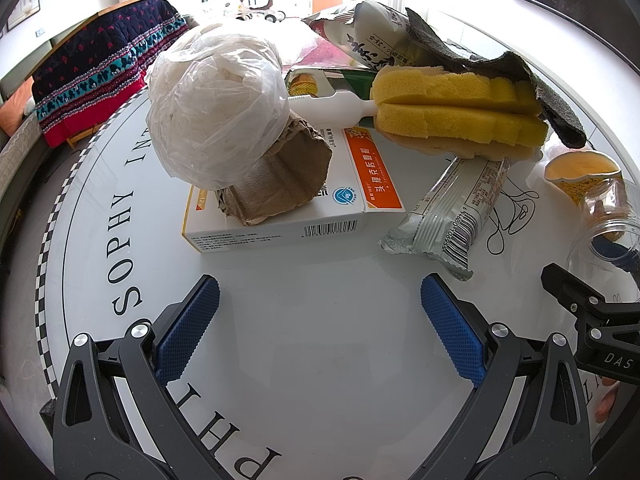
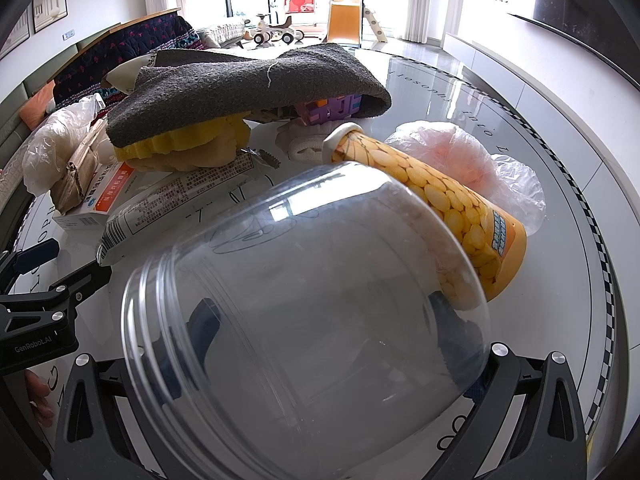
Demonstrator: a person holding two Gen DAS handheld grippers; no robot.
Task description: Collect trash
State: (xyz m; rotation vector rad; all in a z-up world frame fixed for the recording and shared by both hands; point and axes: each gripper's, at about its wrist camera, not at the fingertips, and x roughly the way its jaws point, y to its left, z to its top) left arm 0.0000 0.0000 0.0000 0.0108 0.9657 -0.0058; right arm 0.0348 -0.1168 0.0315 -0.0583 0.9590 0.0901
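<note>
On the round white table (image 1: 312,340), lettered "SOPHY" along its rim, the left gripper (image 1: 320,300) hovered with its blue pads spread wide and nothing between them. Just ahead lay a white medicine box (image 1: 280,216) with an orange panel of Chinese print and a barcode, a crushed cardboard tube (image 1: 276,184) and a bagged white bundle (image 1: 216,108) resting on top. To its right lay a silver snack wrapper (image 1: 452,208) showing a barcode, beside a yellow sponge brush (image 1: 460,116). Over on the right, the right gripper (image 2: 320,336) was clamped on a clear plastic jar (image 2: 304,312), tilted, its mouth toward the camera. A corn-print paper cup (image 2: 448,200) lay beside it. "GenRobot.AI" showed on the other tool.
</note>
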